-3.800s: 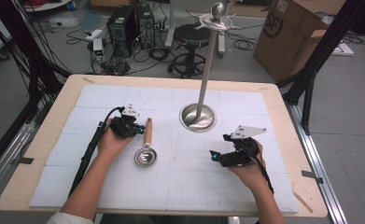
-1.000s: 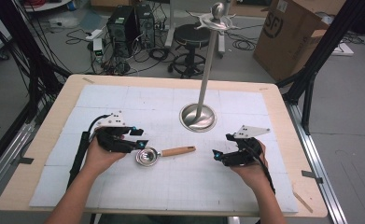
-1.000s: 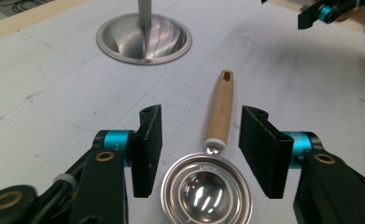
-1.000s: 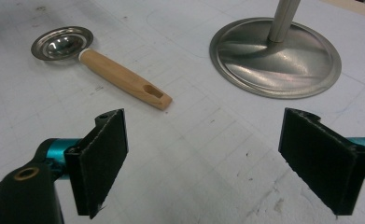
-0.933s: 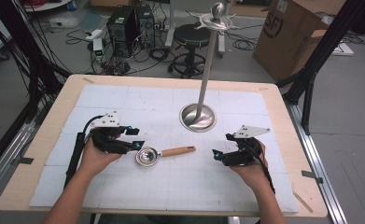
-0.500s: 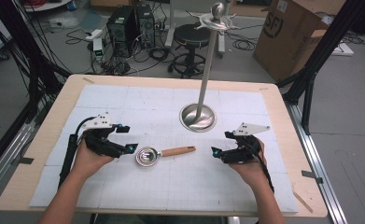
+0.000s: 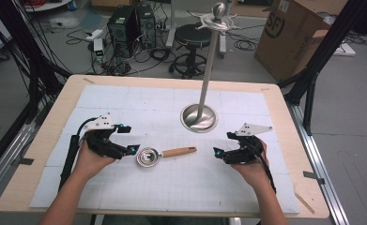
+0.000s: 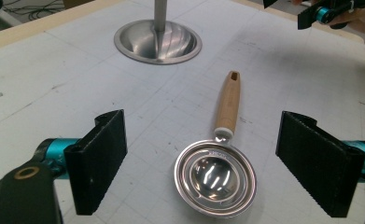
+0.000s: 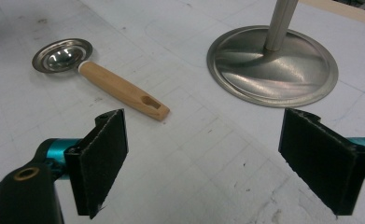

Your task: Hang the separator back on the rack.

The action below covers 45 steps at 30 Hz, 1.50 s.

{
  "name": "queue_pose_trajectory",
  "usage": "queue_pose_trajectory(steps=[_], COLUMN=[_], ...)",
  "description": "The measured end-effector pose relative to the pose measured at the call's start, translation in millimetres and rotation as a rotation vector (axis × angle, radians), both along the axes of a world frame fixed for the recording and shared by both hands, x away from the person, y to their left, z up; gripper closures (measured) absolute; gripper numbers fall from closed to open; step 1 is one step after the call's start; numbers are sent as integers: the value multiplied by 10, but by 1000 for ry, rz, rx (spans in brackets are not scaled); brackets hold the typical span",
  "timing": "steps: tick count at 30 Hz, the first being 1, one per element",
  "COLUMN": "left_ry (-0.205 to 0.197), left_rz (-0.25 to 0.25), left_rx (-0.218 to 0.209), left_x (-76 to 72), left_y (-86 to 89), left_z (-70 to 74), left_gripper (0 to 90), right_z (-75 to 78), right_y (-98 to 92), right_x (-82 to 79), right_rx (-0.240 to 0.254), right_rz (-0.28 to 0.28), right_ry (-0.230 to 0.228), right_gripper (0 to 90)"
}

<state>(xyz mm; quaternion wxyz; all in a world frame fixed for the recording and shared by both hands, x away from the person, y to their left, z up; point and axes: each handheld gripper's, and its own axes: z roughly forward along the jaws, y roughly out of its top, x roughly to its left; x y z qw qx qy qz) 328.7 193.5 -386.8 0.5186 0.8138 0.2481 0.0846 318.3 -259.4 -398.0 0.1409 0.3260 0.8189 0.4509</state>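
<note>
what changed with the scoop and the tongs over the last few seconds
The left tongs swung the scoop round so its wooden handle points at the right tongs rather than away from the person, then let go: their jaws have just been opening and drew back left, nothing between them. The right tongs and the metal stand stayed put.

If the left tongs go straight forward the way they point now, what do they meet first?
Most likely the metal bowl of the ladle, lying directly ahead of the open left tongs, whose jaws have just been opening with nothing between them.
</note>
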Motion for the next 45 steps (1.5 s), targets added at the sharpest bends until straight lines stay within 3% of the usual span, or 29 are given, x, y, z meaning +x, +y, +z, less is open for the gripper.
queue_pose_trajectory(steps=[7,11,16,17,18,24,28,30,38,45], left_ry=[-5,2,17,26,26,36,62,61,100,132], left_rz=[2,-11,-41,-53,-53,-104,-117,-123,-135,-183], left_rx=[7,57,89,121,121,220,236,281,333,430], left_x=[-14,-14,-12,3,3,64,114,138,223,277], left_y=[-61,-147,-290,-386,-386,-734,-816,-861,-960,-1103], left_z=[30,-1,-34,-55,-55,-52,-60,-63,-78,-118], left_gripper=[179,190,212,213,214,222,237,238,293,341], right_z=[6,15,18,19,19,19,32,32,22,27], right_y=[0,3,8,9,9,22,13,10,18,20], right_x=[-4,-17,-16,-14,-14,-17,-28,-27,-28,-43], right_rx=[-3,-1,-8,0,0,0,3,3,-5,-8], right_rz=[4,1,13,10,10,15,12,13,17,14], right_ry=[-12,-10,-16,-14,-14,-15,-11,-14,-13,-8], right_gripper=[145,145,145,145,145,145,145,145,145,145])
